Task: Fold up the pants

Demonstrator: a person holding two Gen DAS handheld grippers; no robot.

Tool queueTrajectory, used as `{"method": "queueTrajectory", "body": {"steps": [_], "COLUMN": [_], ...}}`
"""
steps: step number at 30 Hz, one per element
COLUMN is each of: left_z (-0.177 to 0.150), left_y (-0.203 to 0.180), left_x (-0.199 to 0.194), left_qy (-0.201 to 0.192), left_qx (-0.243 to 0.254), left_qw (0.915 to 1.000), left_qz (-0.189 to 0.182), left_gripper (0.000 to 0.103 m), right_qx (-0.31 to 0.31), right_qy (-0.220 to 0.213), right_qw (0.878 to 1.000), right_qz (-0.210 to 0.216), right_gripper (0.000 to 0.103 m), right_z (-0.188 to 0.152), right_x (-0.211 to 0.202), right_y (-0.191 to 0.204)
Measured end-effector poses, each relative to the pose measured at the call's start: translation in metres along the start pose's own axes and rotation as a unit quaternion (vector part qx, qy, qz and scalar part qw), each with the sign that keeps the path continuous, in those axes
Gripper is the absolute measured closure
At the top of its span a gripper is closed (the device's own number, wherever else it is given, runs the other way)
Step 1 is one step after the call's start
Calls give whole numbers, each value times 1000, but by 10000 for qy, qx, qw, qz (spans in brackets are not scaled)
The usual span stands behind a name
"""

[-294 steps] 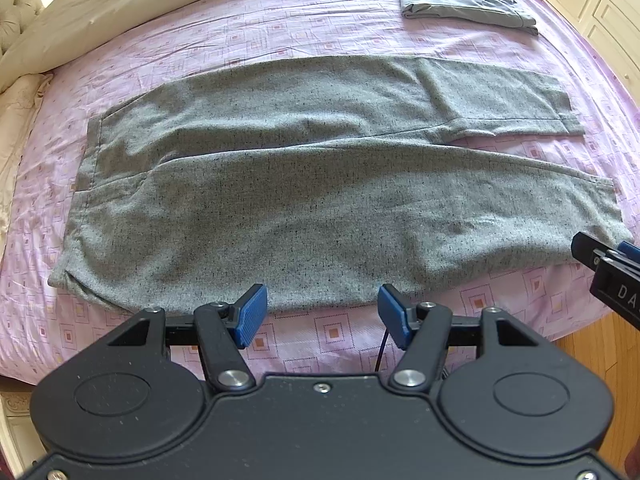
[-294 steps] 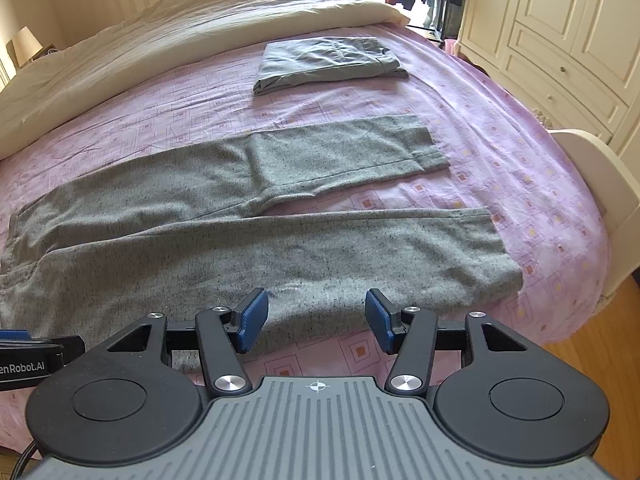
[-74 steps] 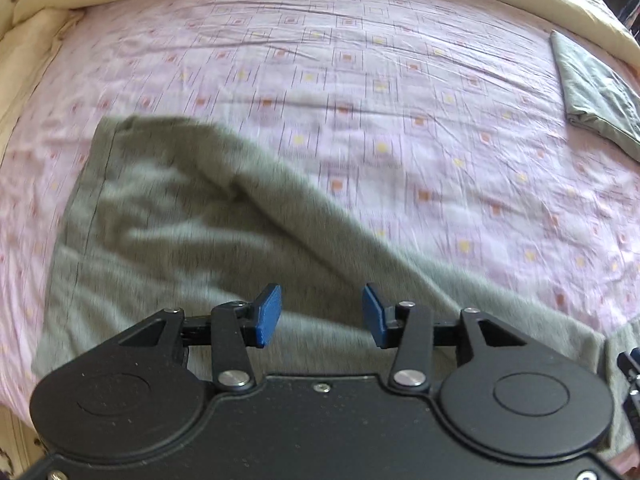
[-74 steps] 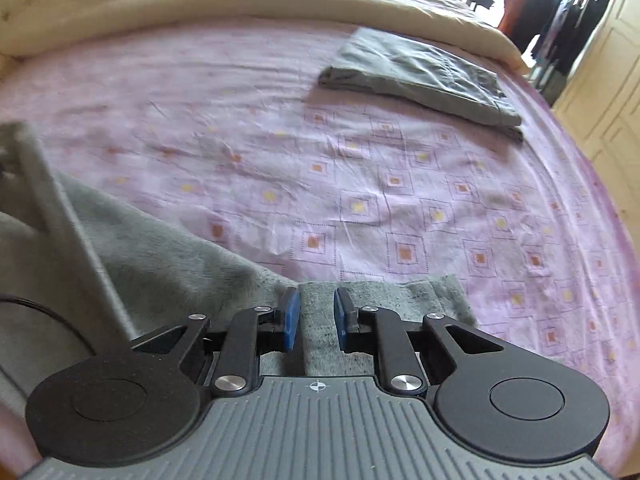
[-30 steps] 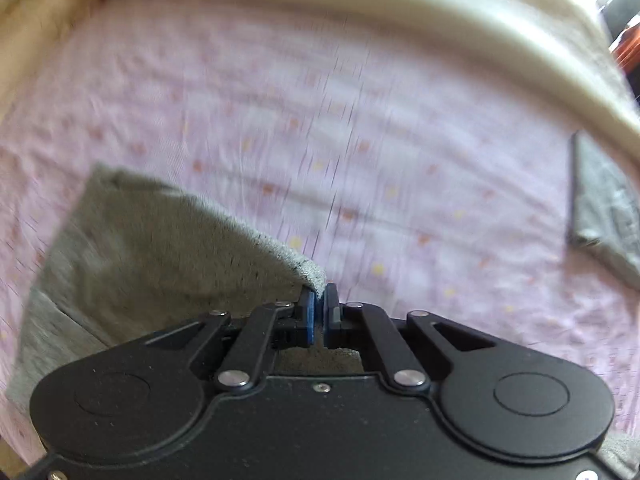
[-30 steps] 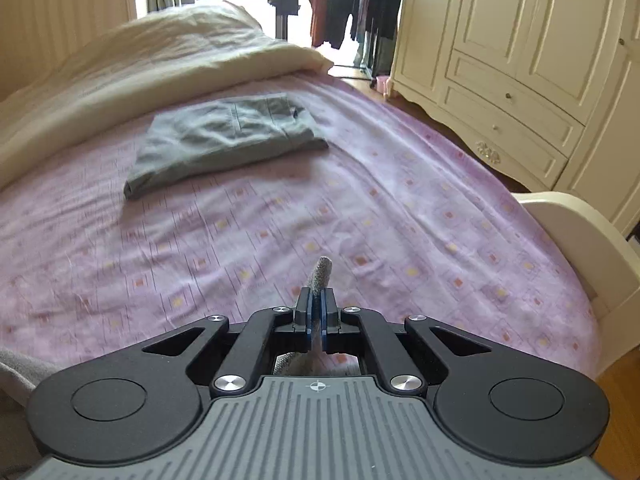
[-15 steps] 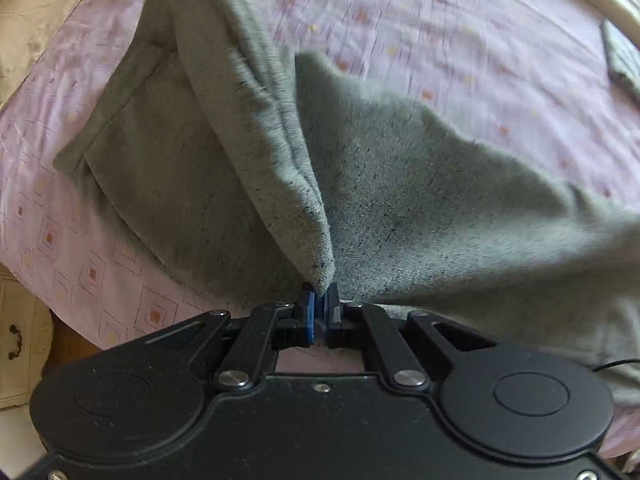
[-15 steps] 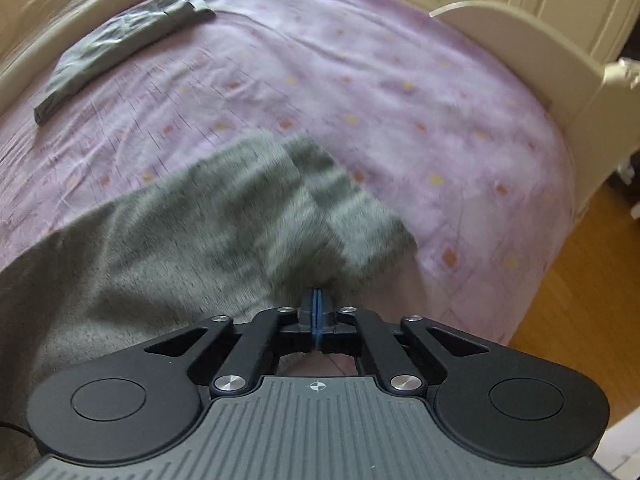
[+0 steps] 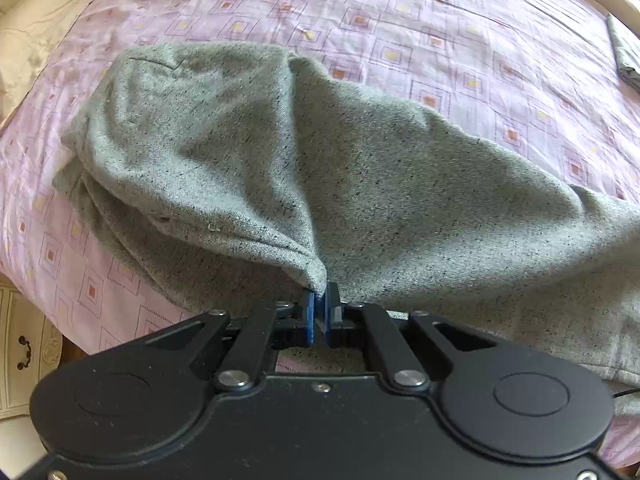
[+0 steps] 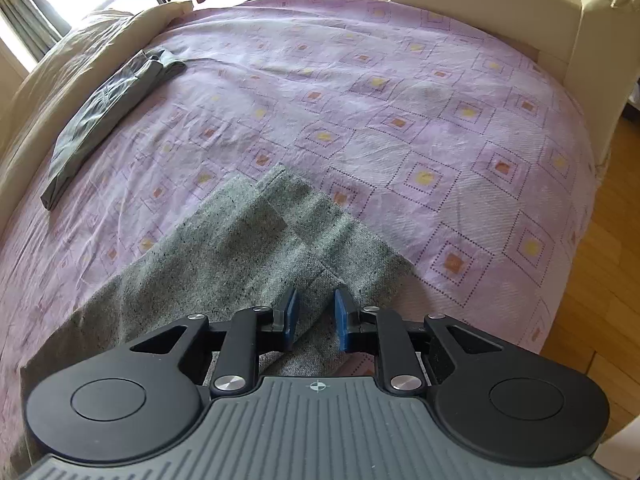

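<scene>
1. The right tool [image 10: 314, 316] was opening: half a second earlier its blue pads were shut on the cloth, and now they stood apart with the hem end of the pants [image 10: 240, 256] lying loose between and beyond them, no pad pressing on it.
2. The left tool [image 9: 319, 312] stayed pinched shut on a gathered corner of the pants [image 9: 320, 184] at the waist end, the fabric rising from the pads in a ridge.
3. Since the earliest views, where the pants lay flat with both legs side by side, the far leg had been drawn over the near one; the cloth now lay doubled lengthwise near the front edge of the bed [image 10: 420, 92].
4. That likely meant the first fold was laid at the leg end and only the waist end awaited release; the halving folds were not yet done.
5. The waist end lay bunched, not flat, so it probably needed smoothing.
6. The near edge of the pants was hidden under both tool bodies, and how well the two legs lined up could not be told.
7. A folded grey garment [image 10: 108, 120] lay well apart toward the cream duvet [image 10: 80, 40]; in the left view it was cut off at the frame's edge.
</scene>
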State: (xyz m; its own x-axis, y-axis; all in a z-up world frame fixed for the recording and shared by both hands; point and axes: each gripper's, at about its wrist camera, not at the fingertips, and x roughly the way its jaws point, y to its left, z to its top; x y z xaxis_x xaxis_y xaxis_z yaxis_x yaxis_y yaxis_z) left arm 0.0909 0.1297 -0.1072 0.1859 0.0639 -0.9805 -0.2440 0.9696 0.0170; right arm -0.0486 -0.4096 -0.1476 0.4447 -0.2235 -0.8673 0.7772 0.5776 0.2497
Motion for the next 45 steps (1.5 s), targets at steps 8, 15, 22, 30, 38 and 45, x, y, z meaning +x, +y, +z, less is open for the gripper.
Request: {"method": "queueTrajectory", "body": {"steps": [8,15,22,30,38,45], "left_z": [-4,-5,-16,-21,-35,-26], "left_y": [-3,-2,4,-10,7,51], "left_x": [-3,-9,-29,-1,-30,-55], "left_qy": [-23,-76,-162,85,-144,-510], "left_qx": [-28,-48,-251,168,27,-361], "left_qw": [10000,9999,9993,9997,9987,9941], "left_qz": [72,76,-212,160,486,889], "left_gripper": [97,97,97,92,57,54], "right_qx": [317,-97,-707,-1150,-1607,-3027], "right_qy": [196,-83,-524,-106,-214,-1276], "right_qw": [9993,9995,9961,9930,9863,9436], "right_qz": [-96,289,20,-265,-295,413], "right_gripper": [81,99,99,99,97,96], "right_z": [1,6,13,6,1,-21], "right_x": [5,-9,-52,-19,-43,-89], "right_y": [-1,8,-5,-5,5,58]}}
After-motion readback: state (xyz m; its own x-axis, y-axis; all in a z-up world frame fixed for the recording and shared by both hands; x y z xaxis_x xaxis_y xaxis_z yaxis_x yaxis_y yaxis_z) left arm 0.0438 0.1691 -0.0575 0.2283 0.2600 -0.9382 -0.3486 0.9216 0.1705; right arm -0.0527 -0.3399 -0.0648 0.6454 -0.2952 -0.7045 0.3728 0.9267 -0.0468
